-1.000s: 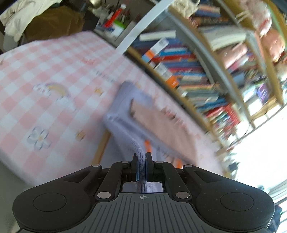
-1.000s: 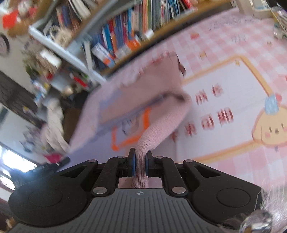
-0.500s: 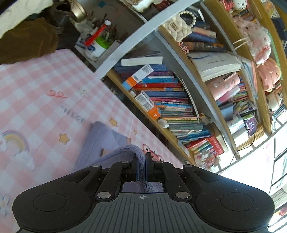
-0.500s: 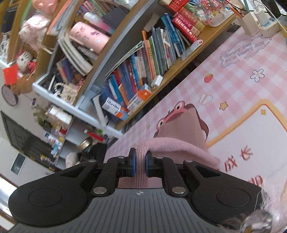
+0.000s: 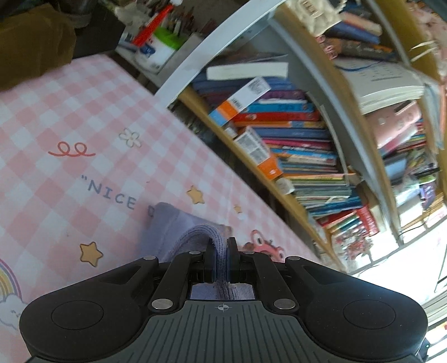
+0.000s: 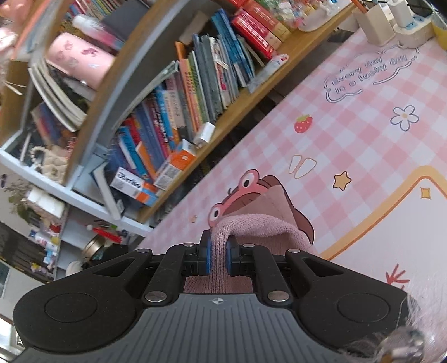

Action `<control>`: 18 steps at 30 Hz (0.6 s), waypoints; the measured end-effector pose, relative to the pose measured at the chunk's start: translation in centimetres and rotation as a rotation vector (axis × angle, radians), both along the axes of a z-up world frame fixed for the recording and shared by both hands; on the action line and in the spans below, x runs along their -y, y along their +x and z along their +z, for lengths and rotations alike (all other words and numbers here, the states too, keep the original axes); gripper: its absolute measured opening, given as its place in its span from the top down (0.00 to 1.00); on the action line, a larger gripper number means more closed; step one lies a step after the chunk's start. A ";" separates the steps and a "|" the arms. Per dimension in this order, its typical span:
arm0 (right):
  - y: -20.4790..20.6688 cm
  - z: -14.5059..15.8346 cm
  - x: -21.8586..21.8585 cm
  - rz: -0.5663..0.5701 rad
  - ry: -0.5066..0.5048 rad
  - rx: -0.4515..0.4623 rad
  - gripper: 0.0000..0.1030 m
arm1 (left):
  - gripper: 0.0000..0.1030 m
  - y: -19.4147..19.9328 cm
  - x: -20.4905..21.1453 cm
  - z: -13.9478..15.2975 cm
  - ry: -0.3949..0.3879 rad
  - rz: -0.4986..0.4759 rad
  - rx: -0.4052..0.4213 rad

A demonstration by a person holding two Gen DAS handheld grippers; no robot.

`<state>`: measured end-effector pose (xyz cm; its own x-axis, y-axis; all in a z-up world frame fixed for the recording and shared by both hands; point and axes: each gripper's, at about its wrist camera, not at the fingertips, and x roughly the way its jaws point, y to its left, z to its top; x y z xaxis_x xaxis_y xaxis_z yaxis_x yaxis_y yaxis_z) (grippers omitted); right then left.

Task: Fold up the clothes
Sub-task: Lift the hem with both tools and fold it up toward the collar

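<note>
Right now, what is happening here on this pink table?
A person is folding a knitted garment with two hand-held tools. The left claw is shut on a lilac part of the garment, and the right claw is shut on a pink part. Both pinched edges are lifted over the checked tablecloth, near the bookshelf. The fold is not yet laid down.

Ahead of both grippers, the checked mat (image 5: 83, 117) lay bare up to its far edge. Beyond that edge the bookshelf (image 6: 178, 92) walled off the way. A pen cup (image 5: 156, 53) stood off the mat's far left corner, and white chargers (image 6: 391, 19) crowded the far right.
</note>
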<state>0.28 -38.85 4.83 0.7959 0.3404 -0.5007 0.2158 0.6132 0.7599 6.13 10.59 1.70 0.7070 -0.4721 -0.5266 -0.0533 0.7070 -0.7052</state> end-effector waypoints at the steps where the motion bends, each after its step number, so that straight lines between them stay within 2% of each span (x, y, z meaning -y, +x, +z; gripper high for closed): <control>1: 0.4 -0.2 -0.1 -0.003 -0.002 -0.006 0.91 | 0.95 0.3 -0.1 -0.3 0.001 0.000 -0.010; 8: 3.2 -1.6 -0.4 -0.018 -0.029 -0.067 0.91 | 0.94 2.2 -0.4 -2.0 0.016 -0.017 -0.067; 9: 3.6 -1.8 -0.5 -0.020 -0.033 -0.073 0.90 | 0.92 2.4 -0.3 -2.1 0.021 -0.021 -0.071; 13: 4.9 -2.1 -0.9 -0.022 -0.071 -0.103 0.84 | 0.87 3.2 -0.4 -2.7 0.035 -0.035 -0.093; 16: 5.3 -2.2 -1.2 -0.015 -0.098 -0.110 0.70 | 0.69 3.3 -0.9 -2.5 0.026 -0.045 -0.063; 17: 5.4 -2.2 -1.4 -0.013 -0.105 -0.111 0.68 | 0.51 3.1 -1.1 -2.3 0.027 -0.042 -0.046; 18: 5.4 -2.1 -1.4 -0.012 -0.109 -0.109 0.67 | 0.40 2.9 -1.4 -2.0 0.035 -0.036 -0.029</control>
